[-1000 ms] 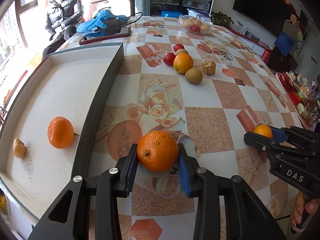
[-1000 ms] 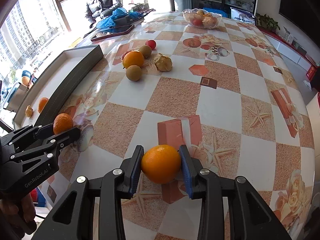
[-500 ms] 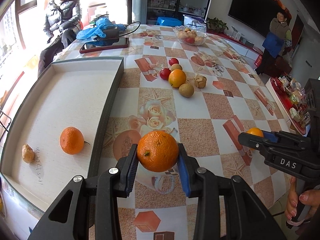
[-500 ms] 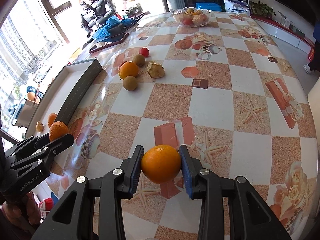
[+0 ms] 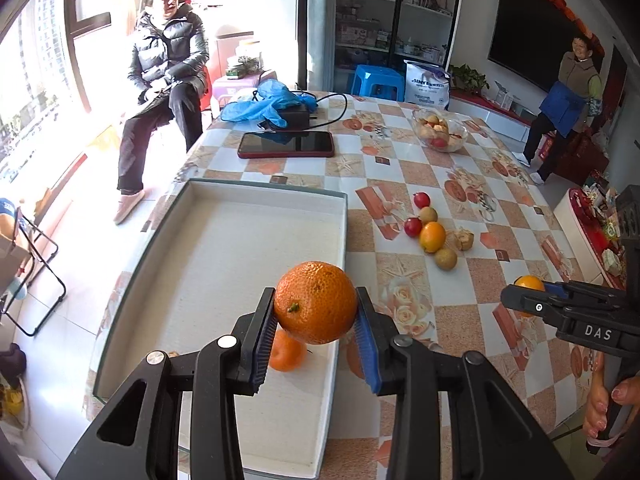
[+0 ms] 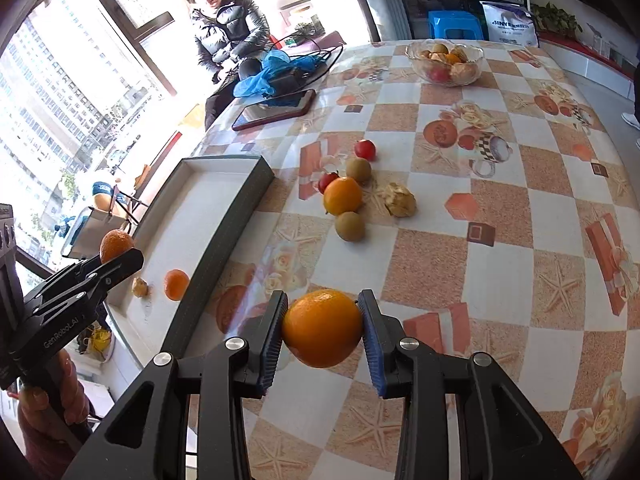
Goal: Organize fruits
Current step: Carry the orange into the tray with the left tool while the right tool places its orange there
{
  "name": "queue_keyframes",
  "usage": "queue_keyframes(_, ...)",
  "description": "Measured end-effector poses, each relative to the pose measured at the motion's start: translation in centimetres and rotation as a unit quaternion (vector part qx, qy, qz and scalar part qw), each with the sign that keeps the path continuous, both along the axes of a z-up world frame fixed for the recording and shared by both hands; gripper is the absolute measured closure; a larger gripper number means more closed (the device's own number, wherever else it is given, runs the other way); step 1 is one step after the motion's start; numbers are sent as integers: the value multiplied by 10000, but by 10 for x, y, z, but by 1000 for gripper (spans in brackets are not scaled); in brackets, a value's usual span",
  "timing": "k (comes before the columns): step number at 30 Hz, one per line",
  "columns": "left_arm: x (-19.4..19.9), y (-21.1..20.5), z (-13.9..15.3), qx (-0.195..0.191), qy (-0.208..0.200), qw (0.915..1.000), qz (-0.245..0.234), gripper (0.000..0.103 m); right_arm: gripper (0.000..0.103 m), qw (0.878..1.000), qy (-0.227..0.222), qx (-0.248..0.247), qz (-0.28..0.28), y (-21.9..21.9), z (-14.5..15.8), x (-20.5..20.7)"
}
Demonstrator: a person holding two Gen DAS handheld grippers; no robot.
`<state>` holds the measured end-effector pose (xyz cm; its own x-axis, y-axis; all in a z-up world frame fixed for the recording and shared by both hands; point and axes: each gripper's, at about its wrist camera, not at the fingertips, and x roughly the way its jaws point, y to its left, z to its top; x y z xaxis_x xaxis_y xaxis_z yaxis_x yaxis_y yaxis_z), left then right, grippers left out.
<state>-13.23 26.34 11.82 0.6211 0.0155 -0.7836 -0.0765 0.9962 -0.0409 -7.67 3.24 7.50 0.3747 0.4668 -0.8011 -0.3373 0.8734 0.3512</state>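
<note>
My left gripper is shut on a rough-skinned mandarin, held in the air above the right side of the white tray. Another mandarin lies in the tray right below it, partly hidden. My right gripper is shut on a smooth orange, lifted over the patterned table near the tray's dark wall. In the right wrist view the left gripper shows at the left with its mandarin, and the tray holds a mandarin and a small brown piece.
A cluster of loose fruit lies mid-table: an orange, two kiwis, two red fruits and a brown husk. A glass fruit bowl, a phone and a blue bag sit at the far end. Two people are nearby.
Both grippers rose with their fruit. The left one moved left, from over the tablecloth to above the tray's right side. The right one lifted its orange and shifted toward the tray.
</note>
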Motion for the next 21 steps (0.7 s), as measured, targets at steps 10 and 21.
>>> queue_keyframes(10, 15, 63, -4, 128, 82, 9979, 626, 62, 65, 9967, 8, 293, 760, 94, 25, 29)
queue_keyframes(21, 38, 72, -75, 85, 835, 9933, 798, 62, 65, 9911, 427, 180, 1247, 176, -9, 52)
